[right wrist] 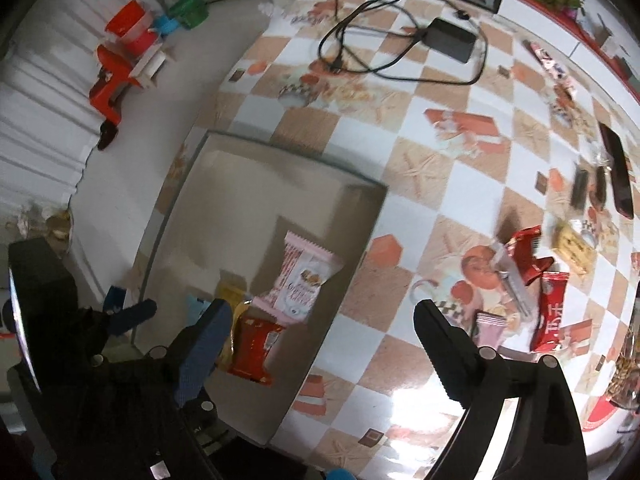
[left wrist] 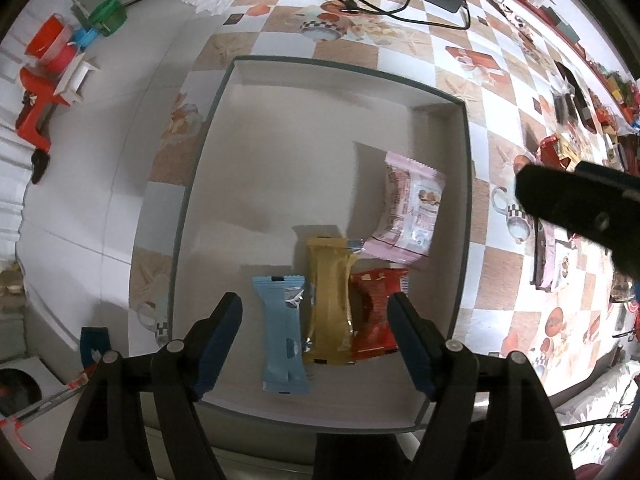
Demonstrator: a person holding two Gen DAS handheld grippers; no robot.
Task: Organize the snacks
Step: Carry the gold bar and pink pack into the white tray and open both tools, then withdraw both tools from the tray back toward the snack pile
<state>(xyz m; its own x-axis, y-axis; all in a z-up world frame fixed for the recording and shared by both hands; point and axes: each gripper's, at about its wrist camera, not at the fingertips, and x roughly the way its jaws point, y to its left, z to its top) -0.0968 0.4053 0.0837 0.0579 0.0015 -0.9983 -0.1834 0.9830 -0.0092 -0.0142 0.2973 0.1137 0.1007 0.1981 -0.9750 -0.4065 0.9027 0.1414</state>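
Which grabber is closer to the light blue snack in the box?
Left. The left gripper hangs open right over the light blue snack in the box, the snack between its fingers. The right gripper is open further off, over the box's right edge.

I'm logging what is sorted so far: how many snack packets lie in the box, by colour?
Light blue packet: 1
Yellow packet: 1
Red packet: 1
Pink packet: 1
Total in the box: 4
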